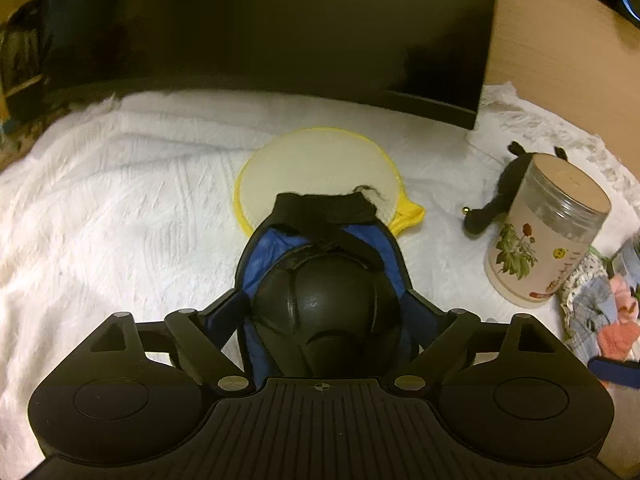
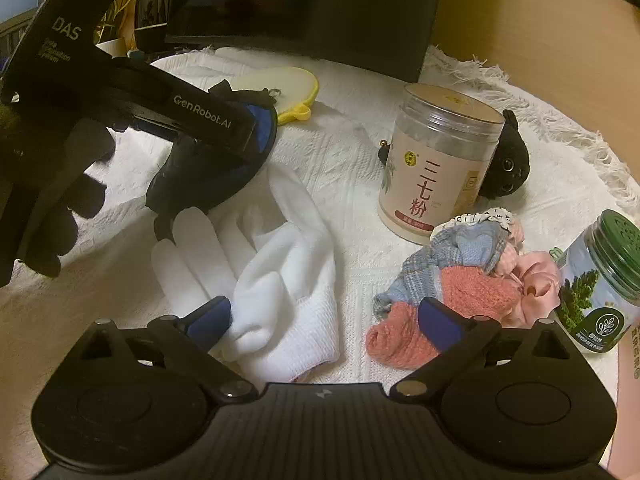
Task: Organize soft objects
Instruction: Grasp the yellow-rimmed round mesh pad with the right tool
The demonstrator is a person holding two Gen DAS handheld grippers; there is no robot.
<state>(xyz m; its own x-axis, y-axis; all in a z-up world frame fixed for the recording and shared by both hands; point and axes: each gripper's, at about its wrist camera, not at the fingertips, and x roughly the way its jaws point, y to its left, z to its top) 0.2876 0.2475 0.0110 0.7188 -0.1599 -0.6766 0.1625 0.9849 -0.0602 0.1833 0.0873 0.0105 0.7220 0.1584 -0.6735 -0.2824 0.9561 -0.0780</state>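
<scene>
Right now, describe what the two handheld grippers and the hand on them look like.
Both grippers are matte black plastic with ribbed bases, round pivot discs and silver screws. The right gripper has blue finger pads. The left gripper carries white "GenRobot.AI" and "DAS" lettering; a black glove covers the hand holding it.

We see a home, probably a desk corner of a living room or a bedroom. A white fringed cloth point(image 2: 460, 76) covers the table, and a large dark monitor point(image 1: 280, 28) stands at its back. Small household things lie on it: a powder jar point(image 2: 436, 160), a green-lidded jar point(image 2: 600, 280), white gloves point(image 2: 280, 272) and a black plush toy point(image 2: 508, 164).
</scene>
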